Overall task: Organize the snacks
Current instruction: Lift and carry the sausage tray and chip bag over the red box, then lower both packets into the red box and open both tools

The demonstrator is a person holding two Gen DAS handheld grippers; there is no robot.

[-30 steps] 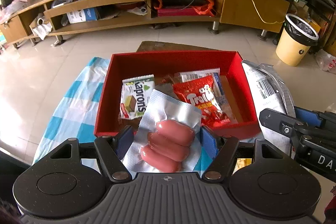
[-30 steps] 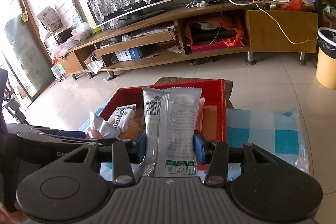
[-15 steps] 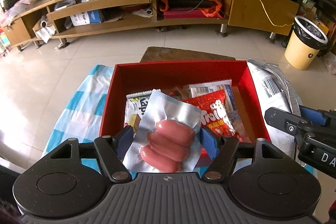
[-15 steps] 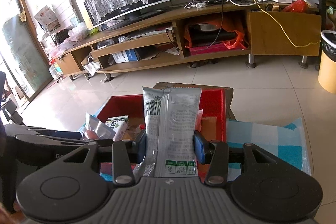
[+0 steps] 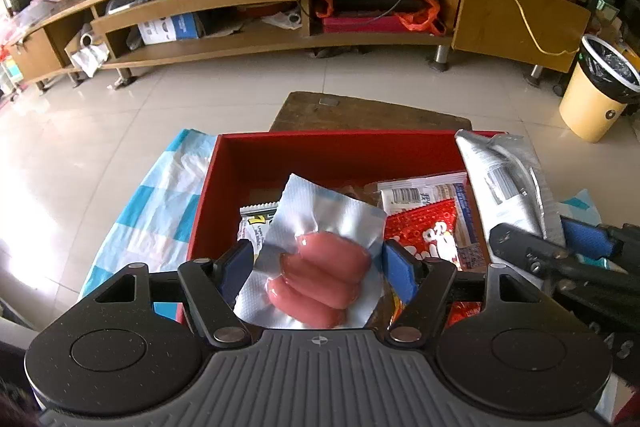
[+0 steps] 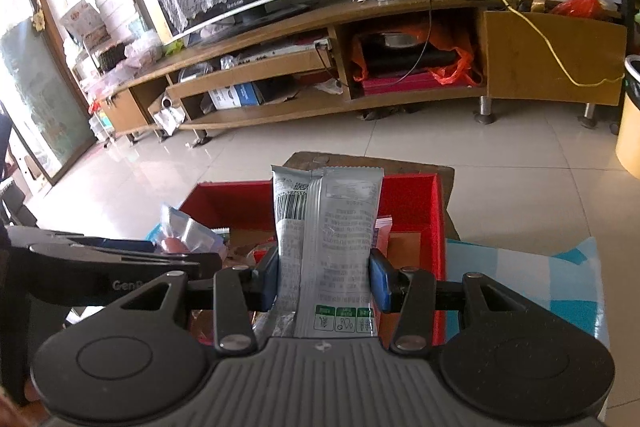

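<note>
left gripper point(image 5: 318, 267) clamps sausage pack point(image 5: 320, 263), right gripper point(image 6: 324, 277) clamps grey packet point(image 6: 328, 239) — both above red box point(image 5: 336, 151).

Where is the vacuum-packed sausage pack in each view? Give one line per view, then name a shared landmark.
Left wrist view: the sausage pack sits low in the centre, clamped in the left hand-held gripper, over the red box.
Right wrist view: the pack shows at left of centre, only partly visible, beside the silver snack packet held by the right hand-held gripper.
Shared landmark: the red box.
</note>
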